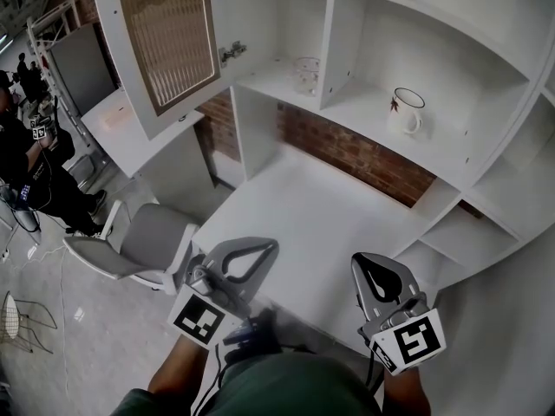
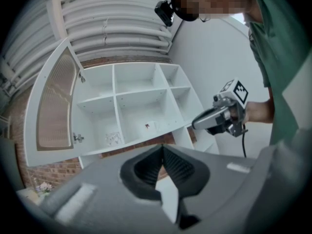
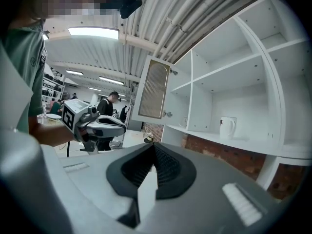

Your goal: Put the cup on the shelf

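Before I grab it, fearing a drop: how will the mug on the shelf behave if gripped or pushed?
The mug looks rigid and glossy, so probably slippery. It stands upright on the shelf; a low push would likely slide it, not tip it. Its dark rim hints at enamel or ceramic, which may chip.

Head camera looks steeply down past the left gripper point(image 1: 258, 248) and right gripper point(image 1: 371, 265) onto the desk point(image 1: 312, 215). Each gripper's camera sits close behind its jaws, facing the shelf unit point(image 1: 451, 146), which all three views share.
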